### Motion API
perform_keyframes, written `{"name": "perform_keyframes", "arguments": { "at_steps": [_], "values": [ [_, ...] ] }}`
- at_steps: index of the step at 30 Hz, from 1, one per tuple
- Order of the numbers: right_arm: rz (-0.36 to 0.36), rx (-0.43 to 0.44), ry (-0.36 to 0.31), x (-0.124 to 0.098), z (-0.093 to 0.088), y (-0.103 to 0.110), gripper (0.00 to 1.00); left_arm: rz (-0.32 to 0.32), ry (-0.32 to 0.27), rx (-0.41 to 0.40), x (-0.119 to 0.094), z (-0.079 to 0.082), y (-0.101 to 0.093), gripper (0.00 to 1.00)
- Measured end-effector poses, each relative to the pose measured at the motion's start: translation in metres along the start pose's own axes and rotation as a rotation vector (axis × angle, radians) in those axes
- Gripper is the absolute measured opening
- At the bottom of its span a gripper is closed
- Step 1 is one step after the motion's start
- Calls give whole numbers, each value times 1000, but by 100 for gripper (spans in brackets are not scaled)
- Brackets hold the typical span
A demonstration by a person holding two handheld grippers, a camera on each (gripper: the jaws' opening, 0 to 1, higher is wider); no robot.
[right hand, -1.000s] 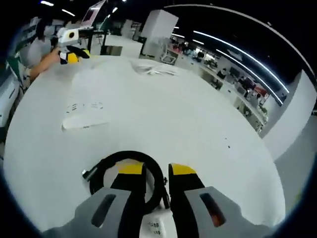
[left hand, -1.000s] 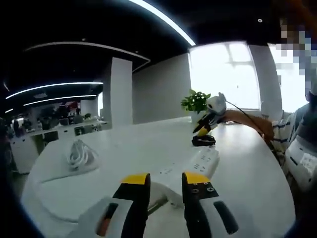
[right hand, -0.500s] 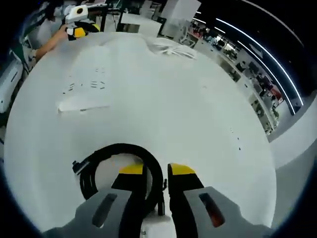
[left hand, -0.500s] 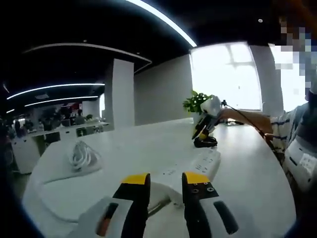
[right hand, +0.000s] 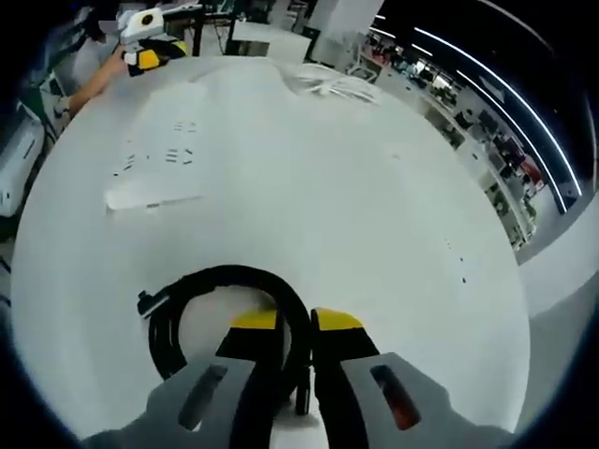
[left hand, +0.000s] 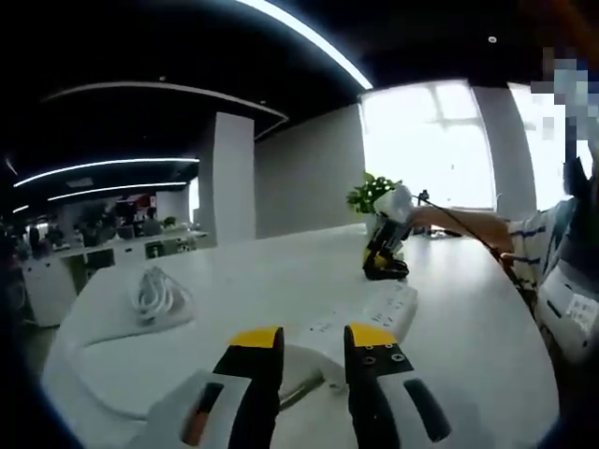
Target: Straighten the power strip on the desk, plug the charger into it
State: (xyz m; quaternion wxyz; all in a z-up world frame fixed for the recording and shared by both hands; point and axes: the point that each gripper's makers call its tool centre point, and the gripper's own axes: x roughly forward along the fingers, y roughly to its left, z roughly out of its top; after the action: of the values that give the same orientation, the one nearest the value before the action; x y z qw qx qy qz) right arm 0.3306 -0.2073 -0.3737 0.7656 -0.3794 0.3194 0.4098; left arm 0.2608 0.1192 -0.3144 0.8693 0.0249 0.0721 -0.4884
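A white power strip [left hand: 370, 315] is seen at lower centre of the left gripper view, lying on the pale desk [left hand: 468, 327] just ahead of the left gripper [left hand: 314, 339], whose yellow-tipped jaws stand parted with nothing between them. The strip's long axis runs away from the jaws toward the upper right of the frame, sockets facing up. In the right gripper view, the right gripper [right hand: 284, 321] is shown at bottom centre, jaws nearly together on a looped black cable [right hand: 225, 281] (the charger's lead, it is judged; the plug itself cannot be made out). The strip appears well apart, at upper left. The left gripper is judged nearer for straightening.
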Motion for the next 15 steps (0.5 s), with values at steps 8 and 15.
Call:
{"name": "perform_keyframes", "arguments": {
  "at_steps": [8,15],
  "values": [
    [-15,27,-34,0,1,-5,8,12,-12,-10,-1,2,4,25],
    [-19,54,-49,0,2,-6,7,17,-9,-15,0,0,5,25]
  ]
}}
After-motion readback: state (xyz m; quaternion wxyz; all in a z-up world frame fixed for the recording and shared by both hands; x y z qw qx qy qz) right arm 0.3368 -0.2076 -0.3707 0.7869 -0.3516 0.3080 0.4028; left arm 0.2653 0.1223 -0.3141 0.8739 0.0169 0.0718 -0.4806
